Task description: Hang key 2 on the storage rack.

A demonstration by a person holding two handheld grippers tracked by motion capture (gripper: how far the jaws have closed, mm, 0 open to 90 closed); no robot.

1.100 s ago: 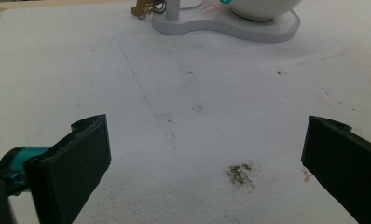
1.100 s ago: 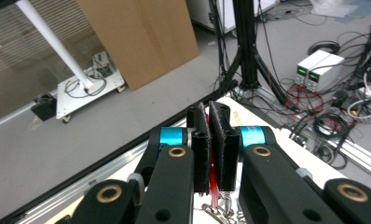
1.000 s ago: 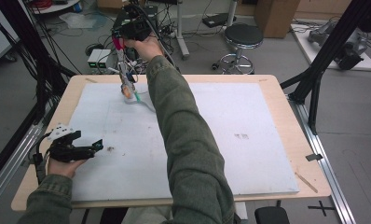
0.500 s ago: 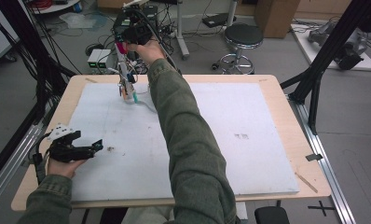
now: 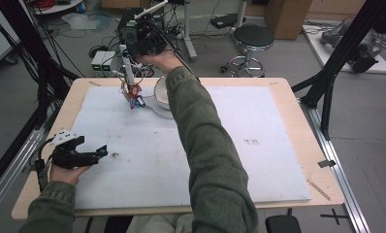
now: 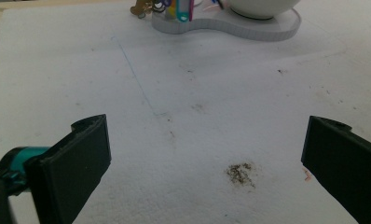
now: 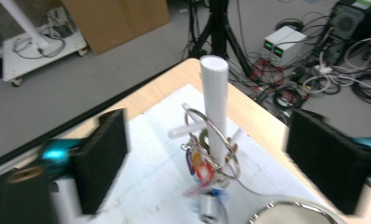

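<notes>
1. Right claw (image 7: 207,154) has just been opening; jaws wide either side of the white post (image 7: 215,107), gripping nothing.
2. Key ring (image 7: 210,151) hangs on the post; withdrawal could snag it.
3. Left claw (image 6: 207,158) open, empty, well apart from the post.

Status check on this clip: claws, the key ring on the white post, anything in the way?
Right claw just opened, straddling white upright post. Metal key ring with coloured tags hangs on post, released. Left claw open, idle over white foam mat. White bowl close beside.

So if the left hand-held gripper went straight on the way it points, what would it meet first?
Probably the white stand base across the mat, where the bowl sits and the coloured clips hang. The left hand-held gripper has open jaws, and bare mat lies between; depth is unclear.
</notes>
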